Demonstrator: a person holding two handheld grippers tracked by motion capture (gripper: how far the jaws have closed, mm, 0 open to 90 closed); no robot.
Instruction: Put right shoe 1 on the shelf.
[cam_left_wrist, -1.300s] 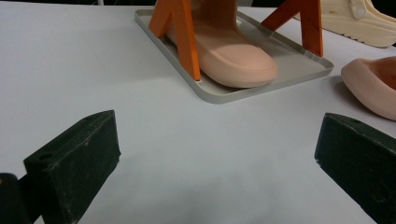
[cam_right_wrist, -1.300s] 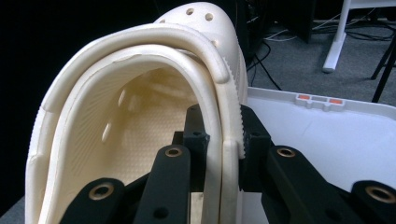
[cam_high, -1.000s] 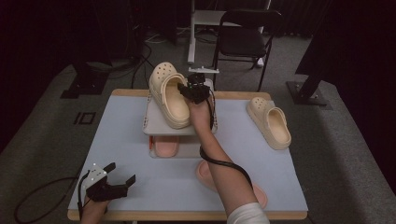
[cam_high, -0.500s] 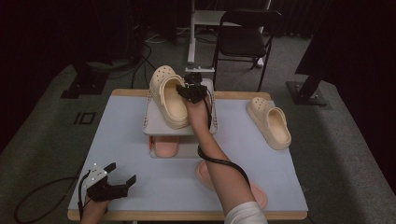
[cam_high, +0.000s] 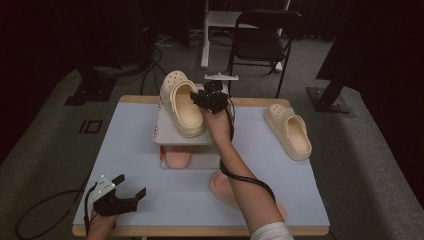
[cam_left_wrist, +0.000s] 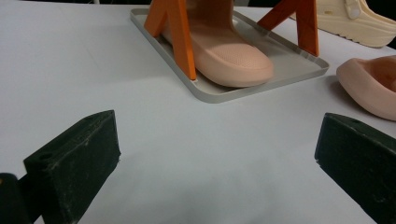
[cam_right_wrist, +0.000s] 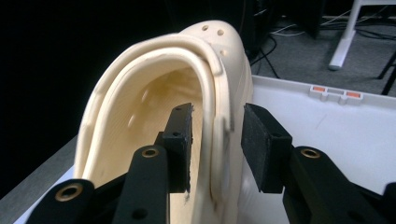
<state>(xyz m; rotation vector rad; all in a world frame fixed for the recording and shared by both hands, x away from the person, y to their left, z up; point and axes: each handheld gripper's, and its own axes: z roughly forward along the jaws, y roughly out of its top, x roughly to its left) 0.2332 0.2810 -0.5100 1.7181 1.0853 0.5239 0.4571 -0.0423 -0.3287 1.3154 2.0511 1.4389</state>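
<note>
A cream clog lies on the grey top tray of a small two-level rack at the back middle of the table. My right gripper is at the clog's right side wall. In the right gripper view the clog's rim stands between the two pads of the right gripper, with a small gap on each side. Its jaws have just been opening, and they are open around the rim. My left gripper rests open near the table's front left corner, nothing between the jaws of the left gripper.
A pink clog lies on the rack's lower tray between orange legs. Another pink clog lies on the table under my right forearm. A second cream clog sits at the right. A chair stands behind the table.
The right gripper's jaws have parted a little around the cream clog's side wall. The clog stays on the top tray. The left gripper has not moved.
</note>
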